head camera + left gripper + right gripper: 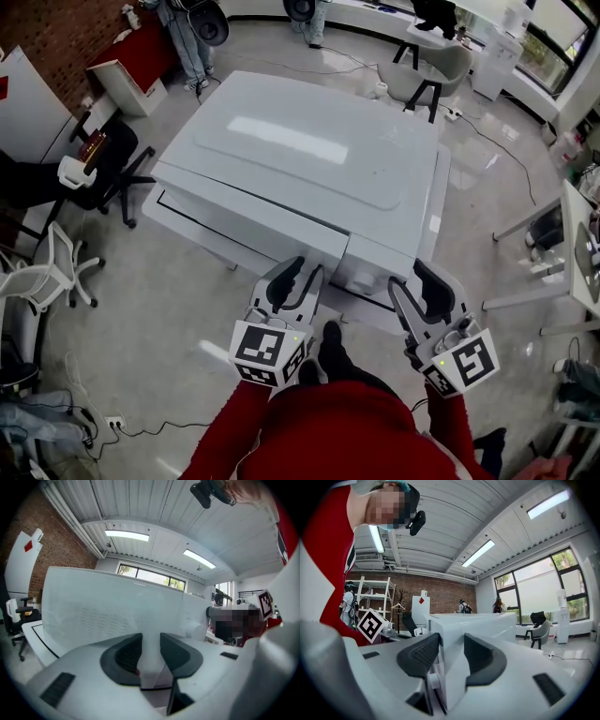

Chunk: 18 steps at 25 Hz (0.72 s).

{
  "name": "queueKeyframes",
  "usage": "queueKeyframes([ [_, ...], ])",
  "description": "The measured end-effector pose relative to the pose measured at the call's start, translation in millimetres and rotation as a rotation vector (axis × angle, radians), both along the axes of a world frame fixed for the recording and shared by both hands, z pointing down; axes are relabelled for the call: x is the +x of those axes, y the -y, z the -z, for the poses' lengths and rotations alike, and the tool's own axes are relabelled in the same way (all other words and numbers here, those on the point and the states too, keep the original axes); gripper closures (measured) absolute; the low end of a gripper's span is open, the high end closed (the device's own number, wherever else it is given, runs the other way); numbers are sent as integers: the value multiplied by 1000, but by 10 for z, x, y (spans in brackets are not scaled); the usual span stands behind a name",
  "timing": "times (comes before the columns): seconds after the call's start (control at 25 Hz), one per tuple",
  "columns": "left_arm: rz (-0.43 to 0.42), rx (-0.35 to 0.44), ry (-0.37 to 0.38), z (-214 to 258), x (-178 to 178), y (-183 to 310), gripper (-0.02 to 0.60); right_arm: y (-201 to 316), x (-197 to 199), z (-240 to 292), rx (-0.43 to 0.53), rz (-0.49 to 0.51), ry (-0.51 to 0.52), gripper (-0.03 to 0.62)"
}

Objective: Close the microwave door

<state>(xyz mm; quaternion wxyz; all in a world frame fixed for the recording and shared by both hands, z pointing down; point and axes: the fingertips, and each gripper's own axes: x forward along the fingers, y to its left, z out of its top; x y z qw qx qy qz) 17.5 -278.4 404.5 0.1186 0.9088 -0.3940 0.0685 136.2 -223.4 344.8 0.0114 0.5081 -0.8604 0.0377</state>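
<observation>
A large white microwave (300, 159) stands in front of me, seen from above. Its door (246, 217) runs along the near front and stands slightly out from the body. My left gripper (302, 277) is at the door's near right edge; in the left gripper view the gripper (151, 651) has a white strip of the door (112, 616) filling the gap between its pads. My right gripper (417, 281) is at the microwave's near right corner; in the right gripper view that white corner (487, 625) sits between the gripper's (452, 656) pads and fills the gap.
A white office chair (56, 267) and a black chair (103, 173) stand at the left. A grey chair (436, 70) is behind the microwave, a white table (581, 253) at the right. A person (187, 37) stands at the back. A cable (141, 431) lies on the floor.
</observation>
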Motion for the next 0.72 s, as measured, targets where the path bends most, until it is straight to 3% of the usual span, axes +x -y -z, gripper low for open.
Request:
queueKeyframes([
  [0.72, 35, -6, -14, 24, 28, 85, 451, 5, -19, 36, 7, 11, 23, 431],
])
